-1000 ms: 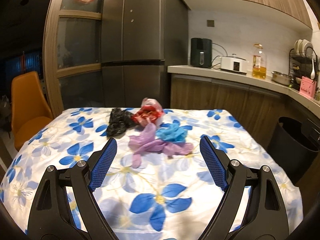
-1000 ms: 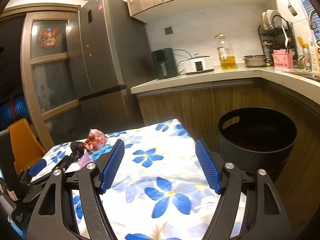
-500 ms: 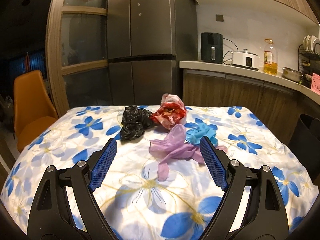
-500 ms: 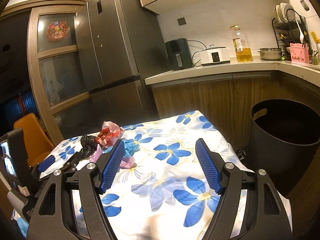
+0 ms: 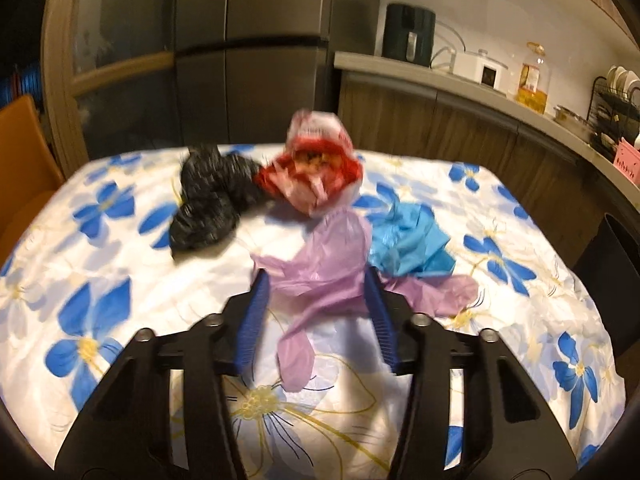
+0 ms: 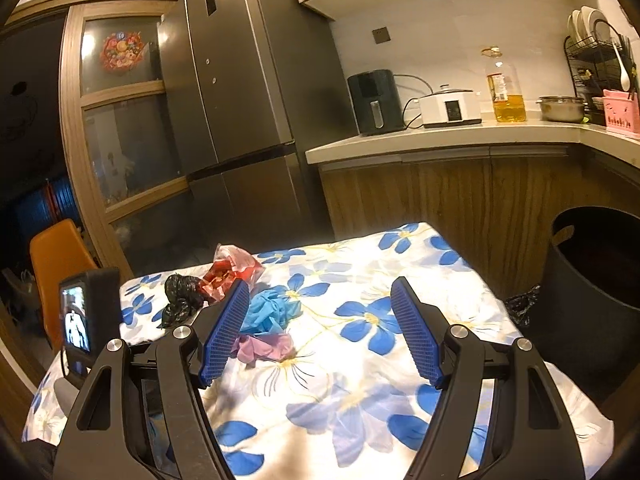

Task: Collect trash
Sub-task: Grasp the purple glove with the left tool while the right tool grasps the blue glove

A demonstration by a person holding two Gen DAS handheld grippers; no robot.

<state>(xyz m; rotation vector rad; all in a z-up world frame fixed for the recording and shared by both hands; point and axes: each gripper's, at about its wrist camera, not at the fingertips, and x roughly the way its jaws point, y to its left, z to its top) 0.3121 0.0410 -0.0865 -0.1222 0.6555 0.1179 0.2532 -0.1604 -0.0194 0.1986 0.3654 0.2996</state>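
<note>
The left gripper (image 5: 316,312) has its blue ribbed jaws closing around the crumpled lilac plastic bag (image 5: 332,268), which lies between them on the white tablecloth with blue flowers (image 5: 120,280); the blur leaves it unclear whether the pads press it yet. The bag's long axis runs from a thin tail near the gripper's base out to a lobe off its right fingertip. Just beyond the right finger sits the crumpled sky-blue plastic bag (image 5: 412,240); farther ahead lie the red-and-white printed snack wrapper (image 5: 316,168) and, ahead to the left, the wrinkled black plastic bag (image 5: 212,200), touching each other. The print on the wrapper is too smeared to read. Bare cloth stretches to the left and toward the near edge; the far edge lies close behind the pile. The right gripper (image 6: 320,332) hangs released, jaws wide, nothing between them, over open cloth, the bags off its left finger. To its right, past the table edge, stands the round black waste bin (image 6: 592,300), mouth open, near the wooden cabinet fronts (image 6: 440,196).
</note>
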